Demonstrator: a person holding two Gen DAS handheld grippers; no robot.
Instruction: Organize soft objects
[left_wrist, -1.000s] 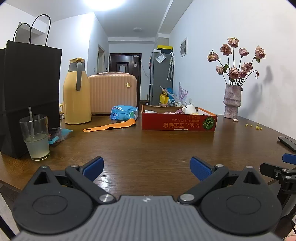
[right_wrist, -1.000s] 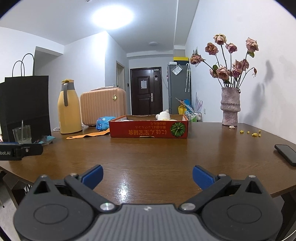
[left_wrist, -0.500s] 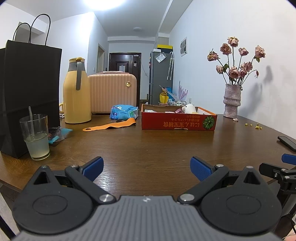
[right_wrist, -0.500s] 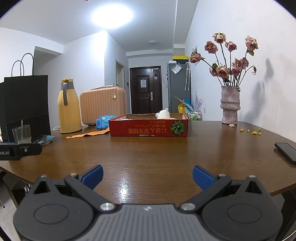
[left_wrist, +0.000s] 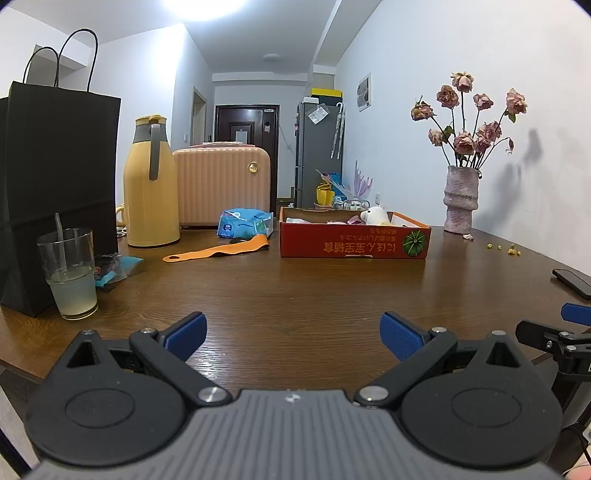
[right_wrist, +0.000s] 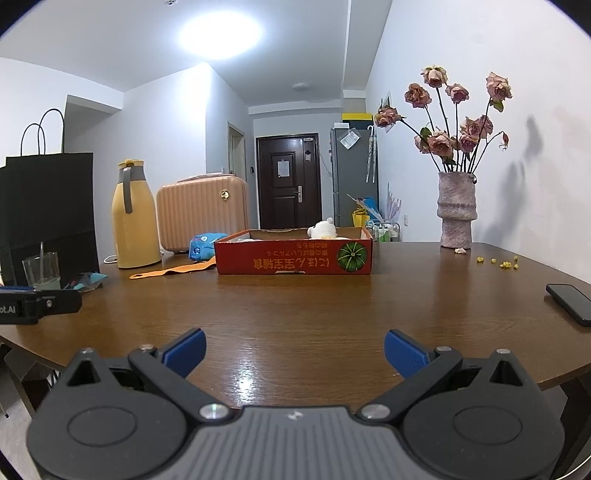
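Little shifts since a second ago. Left view: left tongs (left_wrist: 293, 338) hover apart over the counter (left_wrist: 295, 295), well short of the red box (left_wrist: 354, 243) holding a white plush toy (left_wrist: 376, 215). Right view: right tongs (right_wrist: 294, 349) likewise gape, empty.

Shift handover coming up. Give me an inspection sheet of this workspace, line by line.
Surface: brown wooden table, glossy.
Job's things: white plush toy lying in the red cardboard box.
Clutter: yellow thermos, black paper bag, glass of cloudy drink, orange strap, blue packet, phone, vase of dried roses.
Grippers: left gripper and right gripper open, empty.
Cables: nothing seen.
Surroundings: pink suitcase, fridge, dark door.
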